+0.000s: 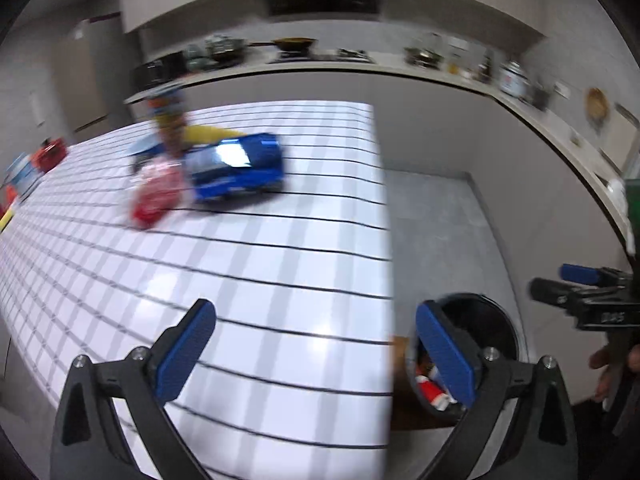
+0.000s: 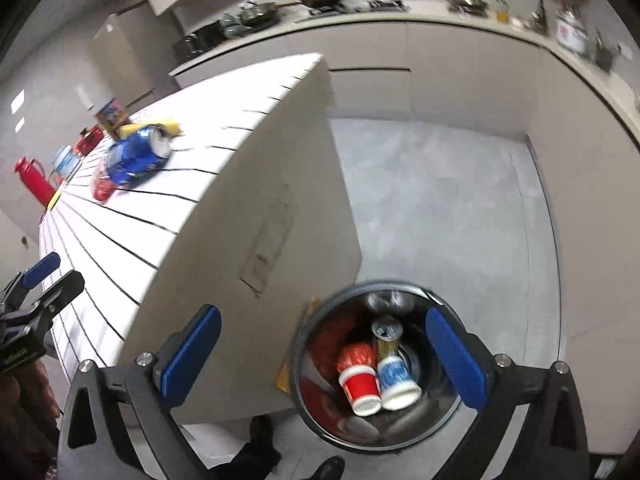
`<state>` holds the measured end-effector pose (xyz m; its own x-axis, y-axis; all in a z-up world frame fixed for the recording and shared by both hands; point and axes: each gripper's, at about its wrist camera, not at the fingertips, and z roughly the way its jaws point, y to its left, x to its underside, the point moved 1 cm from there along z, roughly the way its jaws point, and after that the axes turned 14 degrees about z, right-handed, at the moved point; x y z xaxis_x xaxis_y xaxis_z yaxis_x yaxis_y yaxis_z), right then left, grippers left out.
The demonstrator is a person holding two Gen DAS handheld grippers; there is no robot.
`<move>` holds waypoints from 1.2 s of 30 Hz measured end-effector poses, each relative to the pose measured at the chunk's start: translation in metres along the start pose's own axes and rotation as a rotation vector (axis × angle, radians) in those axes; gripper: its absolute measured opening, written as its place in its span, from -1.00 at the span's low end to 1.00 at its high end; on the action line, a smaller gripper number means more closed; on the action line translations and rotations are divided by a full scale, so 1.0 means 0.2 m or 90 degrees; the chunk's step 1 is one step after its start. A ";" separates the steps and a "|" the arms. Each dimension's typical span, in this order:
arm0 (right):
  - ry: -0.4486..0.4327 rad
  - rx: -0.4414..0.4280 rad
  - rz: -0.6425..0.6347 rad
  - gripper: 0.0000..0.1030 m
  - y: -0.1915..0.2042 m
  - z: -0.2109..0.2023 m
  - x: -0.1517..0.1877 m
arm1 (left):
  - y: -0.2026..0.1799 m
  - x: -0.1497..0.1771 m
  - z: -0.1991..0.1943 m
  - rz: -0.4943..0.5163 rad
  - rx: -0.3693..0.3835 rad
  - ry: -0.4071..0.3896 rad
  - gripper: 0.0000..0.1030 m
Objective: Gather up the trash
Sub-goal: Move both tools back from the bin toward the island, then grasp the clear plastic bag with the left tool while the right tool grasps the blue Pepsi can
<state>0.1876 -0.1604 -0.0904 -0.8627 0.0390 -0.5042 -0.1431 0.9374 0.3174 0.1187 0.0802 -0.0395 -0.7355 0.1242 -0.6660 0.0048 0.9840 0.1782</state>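
A blue snack bag [image 1: 236,172] lies on the white grid-lined table [image 1: 240,280], with a red packet [image 1: 154,196] beside it and a yellow wrapper [image 1: 204,134] behind. My left gripper [image 1: 312,344] is open and empty over the table's near right edge. My right gripper [image 2: 320,356] is open and empty above a round black bin [image 2: 440,420] on the floor, which holds a red cup [image 2: 360,388], a blue-white cup [image 2: 396,380] and a can [image 2: 386,334]. The bin [image 1: 500,320] also shows in the left wrist view, as does the right gripper [image 1: 568,284].
The blue bag [image 2: 132,156] and red packet [image 2: 102,188] also show in the right wrist view. A red bottle [image 2: 34,180] and a red container [image 2: 88,140] stand at the table's far left. A kitchen counter [image 2: 440,20] with pans and jars runs along the back. Grey floor [image 2: 440,200] lies right of the table.
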 end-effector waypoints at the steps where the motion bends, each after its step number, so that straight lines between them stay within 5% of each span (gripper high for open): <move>1: -0.003 -0.005 -0.006 1.00 0.06 -0.01 -0.01 | 0.07 0.02 0.01 -0.013 -0.014 -0.002 0.95; 13: -0.052 0.003 -0.050 1.00 0.74 0.16 -0.16 | 0.73 0.06 0.13 -0.076 -0.030 -0.017 0.96; 17: -0.070 0.024 -0.028 1.00 0.91 0.28 -0.25 | 0.92 0.05 0.21 -0.085 0.006 -0.035 0.94; 30: -0.058 0.092 0.074 1.00 1.00 0.57 -0.40 | 1.08 -0.18 0.61 -0.006 0.099 -0.053 0.85; 33: -0.053 0.093 0.092 1.00 0.99 0.60 -0.42 | 1.08 -0.21 0.66 0.000 0.130 -0.049 0.58; 36: -0.054 0.093 0.097 1.00 1.00 0.63 -0.44 | 1.09 -0.22 0.67 -0.003 0.147 -0.058 0.50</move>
<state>0.2951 0.0664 -0.0836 -0.8239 0.2075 -0.5273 0.0632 0.9584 0.2785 0.2416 0.3066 -0.0684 -0.6720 0.1200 -0.7308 0.1633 0.9865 0.0119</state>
